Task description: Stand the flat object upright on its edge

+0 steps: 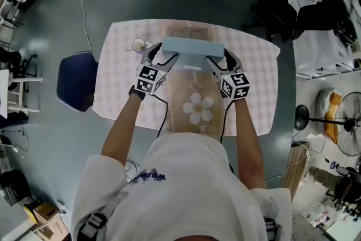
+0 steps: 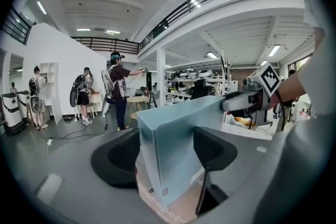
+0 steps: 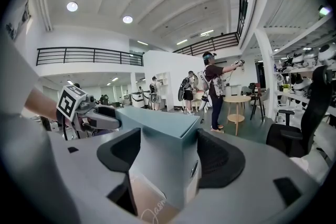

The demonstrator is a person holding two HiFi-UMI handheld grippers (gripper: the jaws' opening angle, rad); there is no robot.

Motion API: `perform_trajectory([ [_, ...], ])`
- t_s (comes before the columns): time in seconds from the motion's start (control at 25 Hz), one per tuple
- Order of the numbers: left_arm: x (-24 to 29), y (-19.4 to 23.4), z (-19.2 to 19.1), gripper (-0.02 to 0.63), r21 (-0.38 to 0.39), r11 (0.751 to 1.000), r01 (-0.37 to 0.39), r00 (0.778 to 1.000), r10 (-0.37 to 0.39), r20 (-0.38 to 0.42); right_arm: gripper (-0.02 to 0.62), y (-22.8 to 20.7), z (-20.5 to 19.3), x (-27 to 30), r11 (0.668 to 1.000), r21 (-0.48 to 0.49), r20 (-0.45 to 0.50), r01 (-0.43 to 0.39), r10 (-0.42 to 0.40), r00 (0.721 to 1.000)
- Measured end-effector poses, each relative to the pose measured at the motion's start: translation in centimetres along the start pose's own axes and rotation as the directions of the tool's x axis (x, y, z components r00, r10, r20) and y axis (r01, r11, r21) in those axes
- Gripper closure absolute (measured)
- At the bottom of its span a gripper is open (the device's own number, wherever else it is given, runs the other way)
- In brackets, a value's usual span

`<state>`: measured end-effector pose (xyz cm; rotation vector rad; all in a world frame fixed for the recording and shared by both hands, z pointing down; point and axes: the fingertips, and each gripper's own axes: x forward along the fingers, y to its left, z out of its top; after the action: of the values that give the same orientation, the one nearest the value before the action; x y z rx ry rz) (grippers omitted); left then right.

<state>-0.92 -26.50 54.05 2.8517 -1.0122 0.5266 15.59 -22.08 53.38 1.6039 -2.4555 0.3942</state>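
Observation:
A pale blue flat box (image 1: 192, 49) stands upright on a long edge on the table (image 1: 256, 93), across the far end of a brown runner with a daisy (image 1: 198, 107). My left gripper (image 1: 162, 55) straddles the box's left end and my right gripper (image 1: 223, 59) its right end. In the left gripper view the box (image 2: 178, 149) passes at an angle between the jaws of the left gripper (image 2: 168, 150), with slack beside the pads. In the right gripper view the box's corner (image 3: 168, 165) fills the gap of the right gripper (image 3: 169, 153); no pad visibly presses on it.
A small cup (image 1: 138, 45) stands on the checked cloth just left of the left gripper. Two round shapes (image 1: 189, 34) lie behind the box. A dark blue chair (image 1: 76, 79) is at the table's left. Several people (image 2: 118, 89) stand far across the hall.

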Motion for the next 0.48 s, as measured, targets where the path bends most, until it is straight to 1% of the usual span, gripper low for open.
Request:
perform_trajectory([
  [0.24, -0.07, -0.21, 0.04, 0.286, 0.000, 1.000, 0.005, 1.000, -0.005, 0.010, 0.239, 0.19, 0.14, -0.24, 1.000, -0.009, 0.000, -0.002, 0.002, 1.000],
  [0.48, -0.02, -0.18, 0.29, 0.285, 0.002, 1.000, 0.009, 1.000, -0.009, 0.010, 0.239, 0.13, 0.42, -0.13, 1.000, -0.015, -0.004, 0.004, -0.004, 1.000],
])
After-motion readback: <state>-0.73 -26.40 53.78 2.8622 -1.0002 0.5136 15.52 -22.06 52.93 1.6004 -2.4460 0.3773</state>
